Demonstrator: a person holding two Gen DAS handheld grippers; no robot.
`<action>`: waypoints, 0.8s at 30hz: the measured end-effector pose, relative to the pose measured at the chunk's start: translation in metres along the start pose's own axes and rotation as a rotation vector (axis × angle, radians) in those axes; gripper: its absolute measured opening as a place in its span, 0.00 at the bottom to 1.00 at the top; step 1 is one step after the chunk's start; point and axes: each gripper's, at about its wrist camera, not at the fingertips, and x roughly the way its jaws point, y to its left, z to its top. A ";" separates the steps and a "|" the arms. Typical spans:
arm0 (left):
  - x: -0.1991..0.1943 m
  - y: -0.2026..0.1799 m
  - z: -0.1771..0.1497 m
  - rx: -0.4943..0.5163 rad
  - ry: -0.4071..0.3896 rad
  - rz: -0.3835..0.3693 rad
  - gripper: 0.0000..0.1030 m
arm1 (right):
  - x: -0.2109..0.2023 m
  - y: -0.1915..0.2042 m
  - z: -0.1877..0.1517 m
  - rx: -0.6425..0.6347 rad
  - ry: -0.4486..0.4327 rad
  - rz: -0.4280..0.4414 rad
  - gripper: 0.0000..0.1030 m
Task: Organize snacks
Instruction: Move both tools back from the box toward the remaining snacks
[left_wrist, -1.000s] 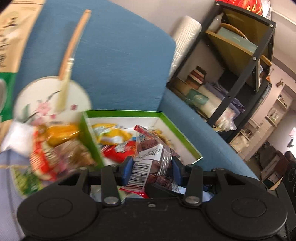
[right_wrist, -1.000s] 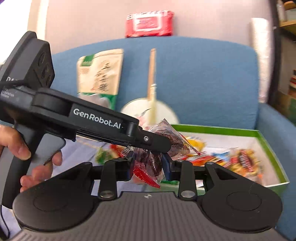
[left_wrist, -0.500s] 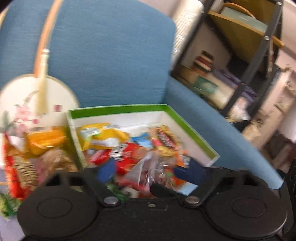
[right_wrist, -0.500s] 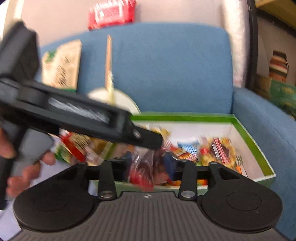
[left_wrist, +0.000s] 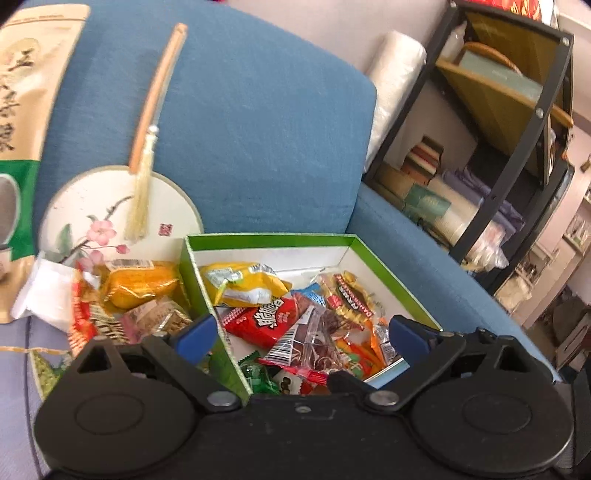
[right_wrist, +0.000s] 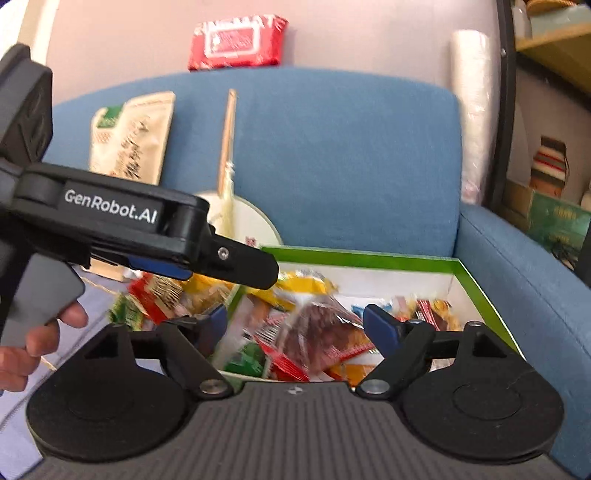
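Note:
A green-rimmed white box (left_wrist: 384, 269) (right_wrist: 476, 284) on the blue sofa holds several snack packs. My left gripper (left_wrist: 299, 332) is open above the box's near-left corner; a clear pack of brown snacks (left_wrist: 314, 339) lies in the box between its fingers. My right gripper (right_wrist: 291, 325) is open too, and a clear brown snack pack (right_wrist: 321, 332) lies loose in the box in front of it. The left gripper's body (right_wrist: 147, 229) crosses the right wrist view. More snacks (left_wrist: 136, 291) lie in a pile left of the box.
A round painted fan with a wooden handle (left_wrist: 110, 221) leans on the sofa back, next to a large tea bag (left_wrist: 26, 122). A red wipes pack (right_wrist: 236, 40) sits on top of the sofa back. A black shelf unit (left_wrist: 498, 147) stands to the right.
Both grippers opened and let go of their clear snack packs, which now lie in the box. The left gripper opened first, the right one after.

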 end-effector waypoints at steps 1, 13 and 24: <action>-0.007 0.003 0.000 -0.008 -0.009 0.004 1.00 | -0.001 0.003 0.001 -0.005 -0.001 0.006 1.00; -0.074 0.094 -0.014 -0.106 -0.066 0.252 1.00 | 0.006 0.067 0.001 -0.085 0.083 0.182 1.00; -0.094 0.157 -0.041 -0.224 -0.040 0.308 1.00 | 0.066 0.127 -0.008 -0.117 0.209 0.254 1.00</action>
